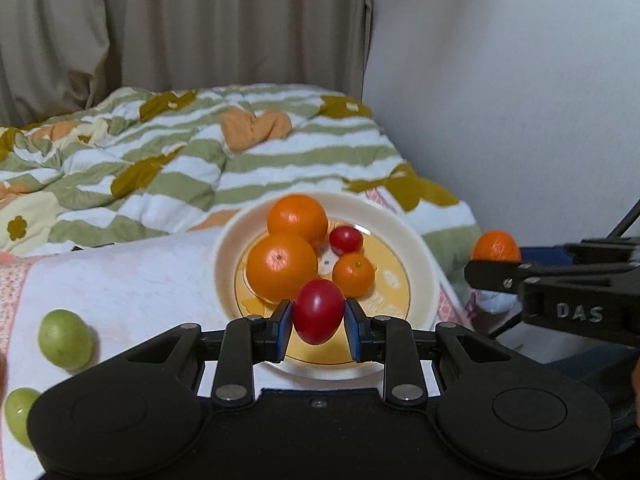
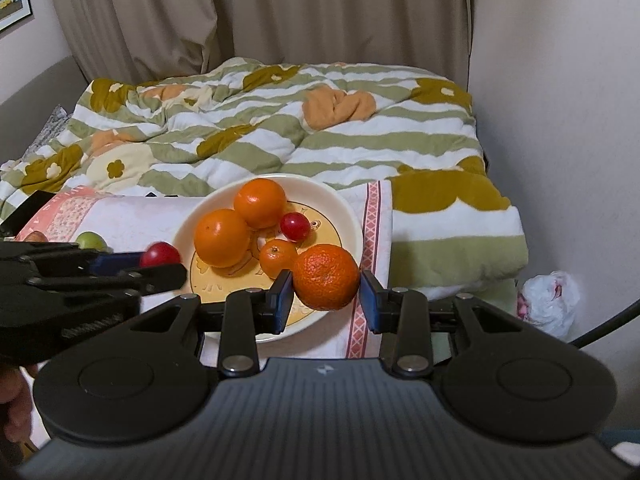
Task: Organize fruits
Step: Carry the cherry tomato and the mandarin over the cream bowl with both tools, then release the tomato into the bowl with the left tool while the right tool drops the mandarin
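Tilting down over the plate (image 1: 424, 264), left claw (image 1: 319, 312) grips a plum (image 1: 319, 311), right claw (image 2: 326, 280) a mandarin (image 2: 326, 276).

"DAS" stands embossed on the right gripper (image 1: 496, 270).

Striped floral quilt (image 2: 280, 136), beige curtain (image 2: 280, 12), white bag (image 2: 550, 300)

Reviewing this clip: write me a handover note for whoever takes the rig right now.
Left tongs: shut on a red plum, held over the plate's near rim.
Right tongs: shut on a bumpy mandarin, over the plate's right edge.
Plate: already holds two big oranges, a small orange and another red plum.
Left: set both held fruits down, then collect the two green fruits lying on the cloth left of the plate.
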Tool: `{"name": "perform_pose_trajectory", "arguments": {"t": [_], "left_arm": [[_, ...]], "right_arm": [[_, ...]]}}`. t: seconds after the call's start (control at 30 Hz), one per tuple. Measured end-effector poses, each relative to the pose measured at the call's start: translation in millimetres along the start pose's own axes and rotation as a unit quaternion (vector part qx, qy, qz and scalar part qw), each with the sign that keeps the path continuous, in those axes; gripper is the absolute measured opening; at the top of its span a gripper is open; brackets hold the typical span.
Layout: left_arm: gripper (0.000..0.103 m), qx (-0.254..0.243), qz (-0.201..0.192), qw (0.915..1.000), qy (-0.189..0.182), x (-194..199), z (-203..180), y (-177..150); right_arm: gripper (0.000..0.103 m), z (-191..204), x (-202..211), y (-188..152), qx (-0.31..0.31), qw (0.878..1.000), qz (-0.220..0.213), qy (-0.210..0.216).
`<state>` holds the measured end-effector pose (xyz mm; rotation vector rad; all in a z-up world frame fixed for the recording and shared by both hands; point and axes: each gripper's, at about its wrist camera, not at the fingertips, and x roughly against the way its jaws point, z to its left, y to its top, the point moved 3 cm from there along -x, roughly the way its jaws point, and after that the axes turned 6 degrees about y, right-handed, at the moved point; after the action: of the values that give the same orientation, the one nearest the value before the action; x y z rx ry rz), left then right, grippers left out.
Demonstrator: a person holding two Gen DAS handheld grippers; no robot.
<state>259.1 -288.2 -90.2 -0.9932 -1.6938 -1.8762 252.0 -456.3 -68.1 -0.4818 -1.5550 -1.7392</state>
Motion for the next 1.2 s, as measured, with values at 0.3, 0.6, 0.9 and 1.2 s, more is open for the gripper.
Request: {"name": "perform_pose_trajectory", "arguments": {"t": [0.3, 0.6, 0.9, 1.2], "left_arm": [[0.031, -0.038, 0.044, 0.9983, -0.009, -41.6, -5.0, -5.8], [0.101, -0.048, 0.015, 0.9986, -0.015, -32.9, -1.8, -1.5], [0.102, -0.055, 0.023, 0.9982, 0.013, -8.0, 18.6, -8.9], [0.102, -0.027, 0.031, 0.9979, 0.051, 3.8, 43.6, -17.8]], "right_arm": [[0.051, -8.4, -21.9, -0.8, -0.026, 0.999, 0.016, -0.014], [0.051, -10.5, -24.6, 0.9, -0.037, 0.999, 0.016, -0.024], [0.051, -2.5, -30.2, 9.4, -0.027, 0.999, 0.019, -0.009], [0.051, 23.2, -77.2, -6.3, 0.014, 0.997, 0.072, 0.021]]}}
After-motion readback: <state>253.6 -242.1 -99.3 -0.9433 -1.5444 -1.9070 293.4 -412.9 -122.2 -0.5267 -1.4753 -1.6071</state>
